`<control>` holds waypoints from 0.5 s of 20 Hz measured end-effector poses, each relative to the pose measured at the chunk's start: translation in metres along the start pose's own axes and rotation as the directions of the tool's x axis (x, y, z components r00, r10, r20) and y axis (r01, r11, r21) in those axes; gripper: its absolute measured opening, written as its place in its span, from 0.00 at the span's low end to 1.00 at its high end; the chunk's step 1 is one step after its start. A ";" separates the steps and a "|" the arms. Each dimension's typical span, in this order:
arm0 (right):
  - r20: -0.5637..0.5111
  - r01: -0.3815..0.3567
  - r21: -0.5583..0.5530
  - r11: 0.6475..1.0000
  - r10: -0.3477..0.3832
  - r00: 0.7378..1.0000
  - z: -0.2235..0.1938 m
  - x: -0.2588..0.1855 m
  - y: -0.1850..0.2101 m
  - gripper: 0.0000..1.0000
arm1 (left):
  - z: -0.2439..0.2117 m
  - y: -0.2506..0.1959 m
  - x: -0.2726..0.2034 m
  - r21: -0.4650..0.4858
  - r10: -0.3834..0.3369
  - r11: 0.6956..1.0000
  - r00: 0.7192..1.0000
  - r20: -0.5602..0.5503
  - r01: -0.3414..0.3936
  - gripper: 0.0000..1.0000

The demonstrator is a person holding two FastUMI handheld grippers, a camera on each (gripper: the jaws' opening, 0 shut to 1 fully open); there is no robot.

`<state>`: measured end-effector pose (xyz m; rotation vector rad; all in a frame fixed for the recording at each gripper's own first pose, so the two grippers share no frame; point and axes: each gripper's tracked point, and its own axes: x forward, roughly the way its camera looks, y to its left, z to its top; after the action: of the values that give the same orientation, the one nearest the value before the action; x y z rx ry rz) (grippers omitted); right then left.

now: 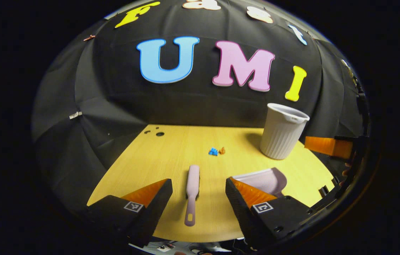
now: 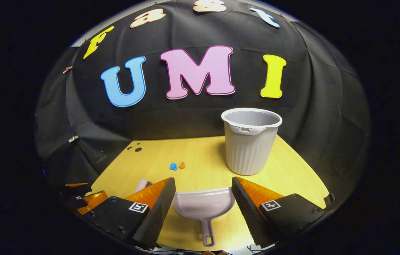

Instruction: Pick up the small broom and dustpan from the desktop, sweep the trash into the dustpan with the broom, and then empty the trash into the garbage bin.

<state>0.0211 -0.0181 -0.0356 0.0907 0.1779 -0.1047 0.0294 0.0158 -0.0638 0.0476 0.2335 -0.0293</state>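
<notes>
Jaws of both grippers stand spread wide and hold nothing, each pair lined up on the tool it looks meant to take. In the left gripper view the left gripper [image 1: 199, 193] hangs over the near edge of the tabletop [image 1: 143, 159] with the broom [image 1: 192, 193] lying lengthwise in the gap between its fingers, handle toward the camera, so a straight drop and a squeeze would probably catch the handle. In the right gripper view the right gripper [image 2: 203, 194] frames the dustpan [image 2: 203, 205] the same way, its handle pointing back toward the camera and its open mouth facing away toward the trash. Broom and dustpan lie side by side near the front edge, apart from each other, the dustpan to the broom's right. Two small bits of trash [image 1: 217, 151], one blue and one orange, sit close together farther back near the middle of the tabletop. A ribbed garbage bin [image 2: 250, 141] stands upright at the back right, well apart from the trash, its mouth open for the final tip. Neither tool has been lifted yet, so the task seems to be at its opening step, with both grasps still to be made
</notes>
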 end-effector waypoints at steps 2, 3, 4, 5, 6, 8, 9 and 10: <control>-0.010 -0.019 -0.023 1.000 0.018 1.000 -0.001 0.007 -0.002 0.99 | -0.009 0.000 0.009 -0.040 -0.012 0.999 0.999 -0.041 0.011 0.96; -0.025 -0.029 -0.035 0.999 0.028 0.999 -0.006 0.013 -0.004 0.99 | -0.013 0.003 0.015 -0.056 -0.001 0.998 0.998 -0.061 -0.002 0.96; -0.040 -0.042 -0.042 0.998 0.041 0.998 -0.008 0.020 -0.005 0.99 | -0.020 0.006 0.019 -0.068 0.009 0.998 0.996 -0.085 -0.015 0.96; -0.056 -0.059 -0.044 0.997 0.057 0.997 -0.013 0.025 -0.004 0.99 | -0.025 0.008 0.025 -0.078 0.015 0.997 0.994 -0.111 -0.023 0.96; -0.075 -0.074 -0.044 0.996 0.070 0.995 -0.016 0.031 -0.004 0.99 | -0.033 0.010 0.032 -0.079 0.025 0.996 0.990 -0.141 -0.036 0.96; -0.116 -0.105 -0.049 0.993 0.099 0.988 -0.024 0.045 -0.004 0.99 | -0.049 0.018 0.047 -0.071 0.054 0.995 0.978 -0.200 -0.069 0.92; -0.135 -0.120 -0.052 0.991 0.112 0.985 -0.029 0.048 -0.005 0.99 | -0.055 0.021 0.055 -0.080 0.060 0.994 0.973 -0.222 -0.080 0.96; -0.164 -0.142 -0.058 0.988 0.131 0.978 -0.035 0.053 -0.006 0.99 | -0.065 0.019 0.064 -0.091 0.052 0.993 0.965 -0.258 -0.078 0.96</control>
<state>0.0667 -0.0254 -0.0805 0.0420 0.3350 0.0466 0.0772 0.0369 -0.1405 -0.0418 0.4912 0.0546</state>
